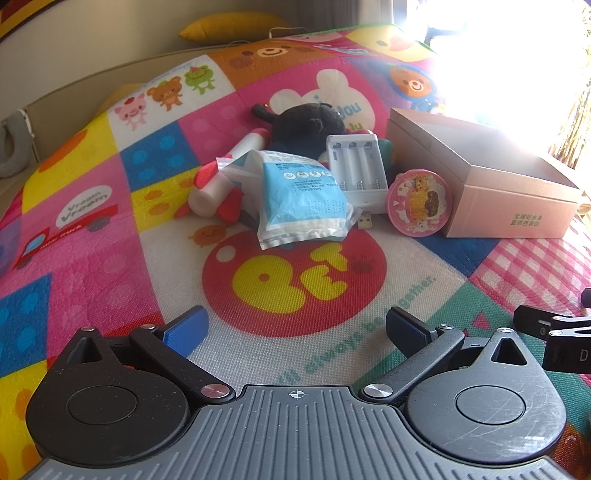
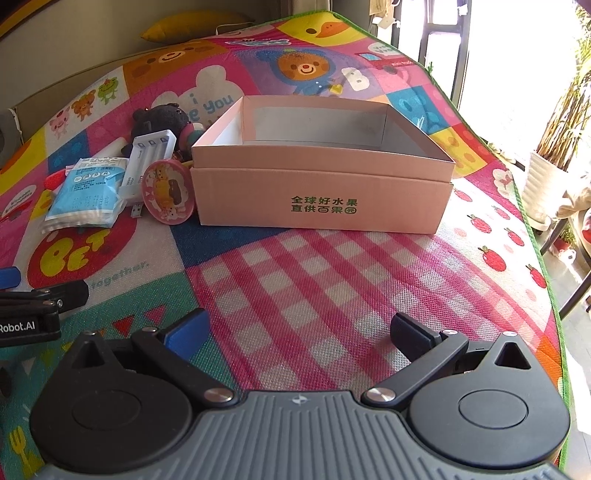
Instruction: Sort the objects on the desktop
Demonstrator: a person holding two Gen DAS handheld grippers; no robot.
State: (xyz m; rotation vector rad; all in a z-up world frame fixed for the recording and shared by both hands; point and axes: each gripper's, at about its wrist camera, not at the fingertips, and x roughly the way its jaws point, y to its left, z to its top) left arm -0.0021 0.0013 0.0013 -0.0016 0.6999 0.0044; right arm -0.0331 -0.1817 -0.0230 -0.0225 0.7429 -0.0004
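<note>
A pile of small things lies on the colourful play mat (image 1: 110, 258): a blue and white packet (image 1: 301, 199), a white battery charger (image 1: 356, 170), a round pink tin (image 1: 419, 202), a black plush toy (image 1: 304, 127) and a white and red tube (image 1: 218, 184). To their right stands an open pink cardboard box (image 2: 321, 173), nothing visible inside. My left gripper (image 1: 295, 326) hovers open over the mat, short of the packet. My right gripper (image 2: 299, 332) is open over the pink checked patch, in front of the box. The same packet (image 2: 86, 195) and tin (image 2: 168, 197) also show in the right wrist view.
A yellow cushion (image 1: 232, 26) lies at the mat's far edge by a beige wall. The mat's green right edge (image 2: 546, 280) drops off toward a floor with a white plant pot (image 2: 543, 188). Strong window glare fills the upper right of the left wrist view.
</note>
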